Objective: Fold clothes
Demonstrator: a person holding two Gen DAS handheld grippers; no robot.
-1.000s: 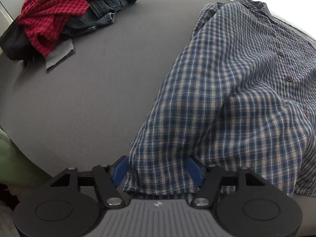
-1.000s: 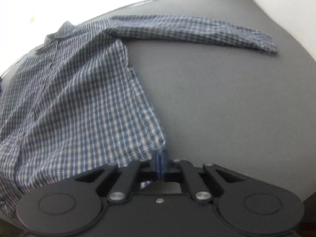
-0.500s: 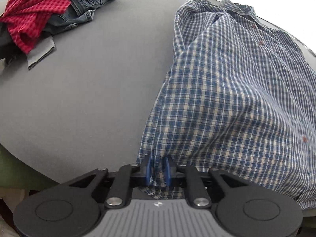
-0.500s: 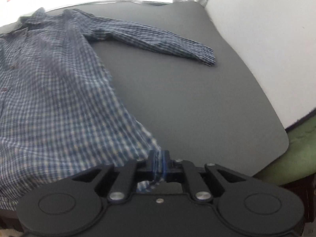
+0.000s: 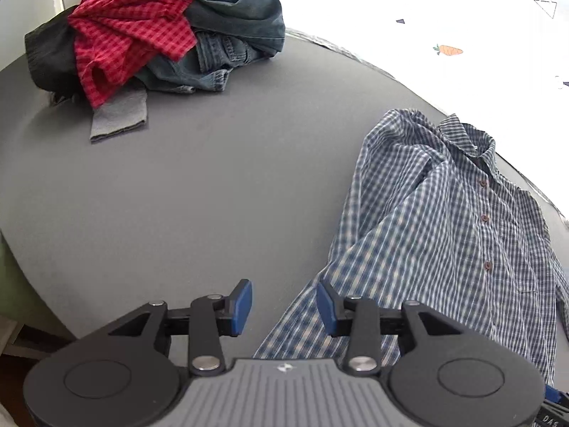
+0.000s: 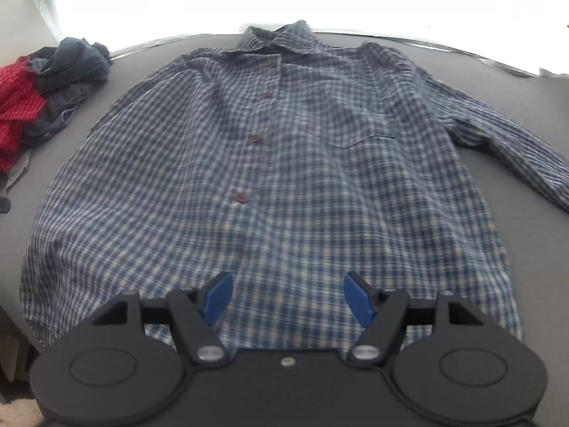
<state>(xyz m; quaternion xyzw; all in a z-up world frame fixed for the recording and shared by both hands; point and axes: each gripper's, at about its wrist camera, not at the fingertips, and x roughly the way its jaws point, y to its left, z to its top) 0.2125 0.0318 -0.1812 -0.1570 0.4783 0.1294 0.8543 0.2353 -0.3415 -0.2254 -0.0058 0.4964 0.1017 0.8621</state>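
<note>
Both units: black linkage arms, silver pivot screws, blue pads on the fingers [image 5: 243, 306]. Left gripper [image 5: 284, 307] has grey ribbed housing; right gripper [image 6: 287, 299] all black.

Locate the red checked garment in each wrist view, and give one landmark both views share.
Left wrist: the red checked garment is upper left, atop the pile.
Right wrist: it sits at the far left edge, partly cropped.
Shared landmark: the blue plaid shirt.
</note>
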